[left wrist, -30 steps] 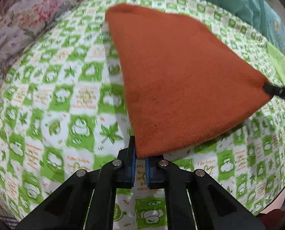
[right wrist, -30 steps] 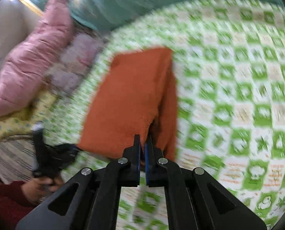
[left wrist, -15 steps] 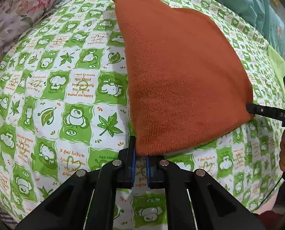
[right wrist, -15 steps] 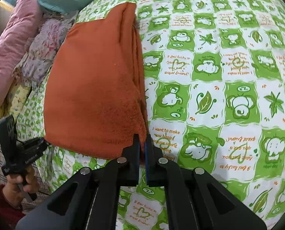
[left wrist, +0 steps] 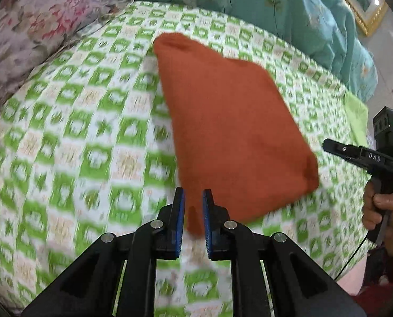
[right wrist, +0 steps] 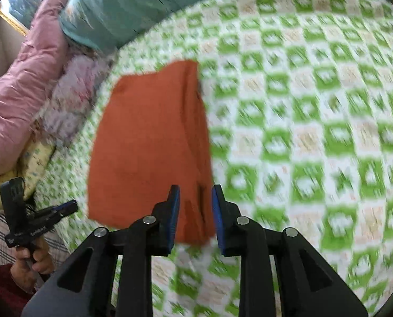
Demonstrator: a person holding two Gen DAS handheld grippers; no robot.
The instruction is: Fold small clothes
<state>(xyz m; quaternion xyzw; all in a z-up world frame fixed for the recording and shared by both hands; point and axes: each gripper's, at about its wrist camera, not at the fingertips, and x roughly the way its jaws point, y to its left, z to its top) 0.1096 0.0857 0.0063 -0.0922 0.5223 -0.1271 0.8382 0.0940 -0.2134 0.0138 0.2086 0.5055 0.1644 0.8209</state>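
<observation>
Both grippers have just been opening: the left gripper (left wrist: 193, 220) and right gripper (right wrist: 196, 218) now stand parted, letting go of the folded rust-orange knitted cloth (left wrist: 231, 132), which lies near the bed's (left wrist: 72, 142) front edge. This fold looks finished.

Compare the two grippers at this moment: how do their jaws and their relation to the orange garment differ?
The right gripper has opened wider than the left gripper. The right frames the layered edge of the orange garment; the left frames a single corner. Both have just been opening, with cloth between the pads but no longer pinched.
</observation>
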